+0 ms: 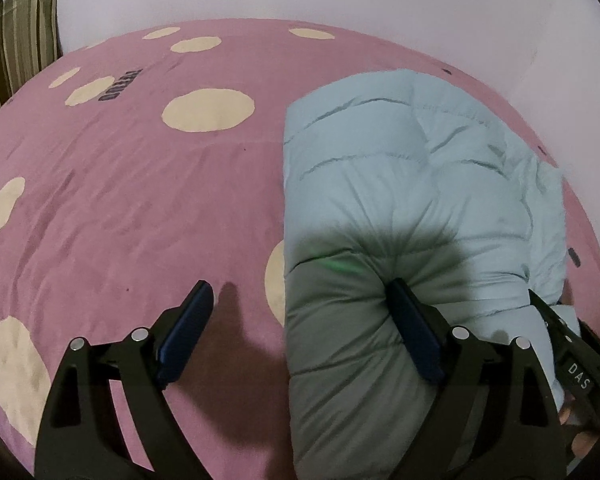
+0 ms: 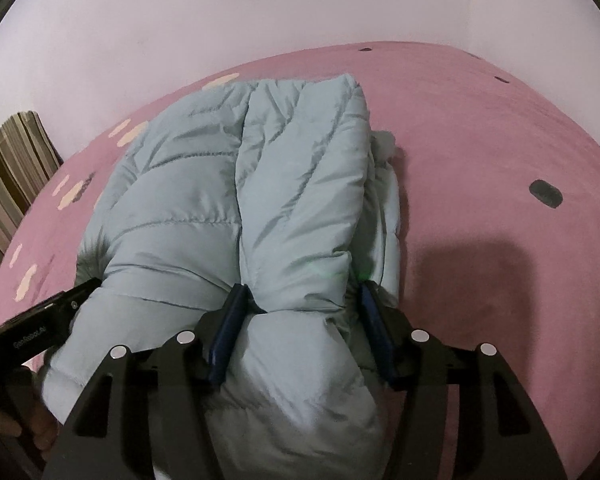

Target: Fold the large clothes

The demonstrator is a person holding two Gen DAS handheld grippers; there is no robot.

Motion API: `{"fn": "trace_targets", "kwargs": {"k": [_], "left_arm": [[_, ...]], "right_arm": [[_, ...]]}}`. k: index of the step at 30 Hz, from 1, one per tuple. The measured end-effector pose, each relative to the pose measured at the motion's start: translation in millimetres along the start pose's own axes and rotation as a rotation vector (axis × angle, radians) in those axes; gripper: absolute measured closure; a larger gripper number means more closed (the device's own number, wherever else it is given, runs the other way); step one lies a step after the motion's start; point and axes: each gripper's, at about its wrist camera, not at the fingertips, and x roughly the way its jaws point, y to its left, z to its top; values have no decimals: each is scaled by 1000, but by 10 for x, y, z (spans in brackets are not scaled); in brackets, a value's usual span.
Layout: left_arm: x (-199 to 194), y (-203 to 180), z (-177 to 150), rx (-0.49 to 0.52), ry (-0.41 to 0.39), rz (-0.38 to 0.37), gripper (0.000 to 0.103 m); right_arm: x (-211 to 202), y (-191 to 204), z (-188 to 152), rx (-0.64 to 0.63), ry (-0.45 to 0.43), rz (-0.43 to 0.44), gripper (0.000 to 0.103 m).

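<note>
Two tools at one puffy blue jacket [image 2: 236, 184] on the pink bed [image 2: 480, 128].
Right tool [image 2: 300, 300] pinches a thick fold; left tool [image 1: 300, 300] gapes, one finger pressing its edge. Soft, light, slippery, springy: best gripped at quilted seams.

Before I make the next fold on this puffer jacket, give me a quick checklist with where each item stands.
1. Right hand-held gripper closed on the light blue puffer jacket: ok, padding bunched between its fingers.
2. Left hand-held gripper gripping: not ok, jaws wide open, one finger pressing the jacket.
3. Jacket fully on the pink bedspread: ok.
4. Bedspread free left of the jacket: ok.
5. Sleeves tucked: cannot tell.
</note>
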Motion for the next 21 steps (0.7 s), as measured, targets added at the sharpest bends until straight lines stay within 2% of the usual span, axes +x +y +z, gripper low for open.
{"fn": "trace_targets", "kwargs": {"k": [8,11,15,21], "left_arm": [[-98,72,42,-54,17,-48,14],[-133,114,85,-89,21,-100,14],[-166,243,189,-178,10,-174,14],[-26,351,261,-317,38,-242,14]], "right_arm": [[-133,-50,63,34,-8,26,41],[-215,-98,98,63,-26,44,33],[-307,-228,217,124,-50,87,29],[-222,-438,335,250,-35,162,29]]}}
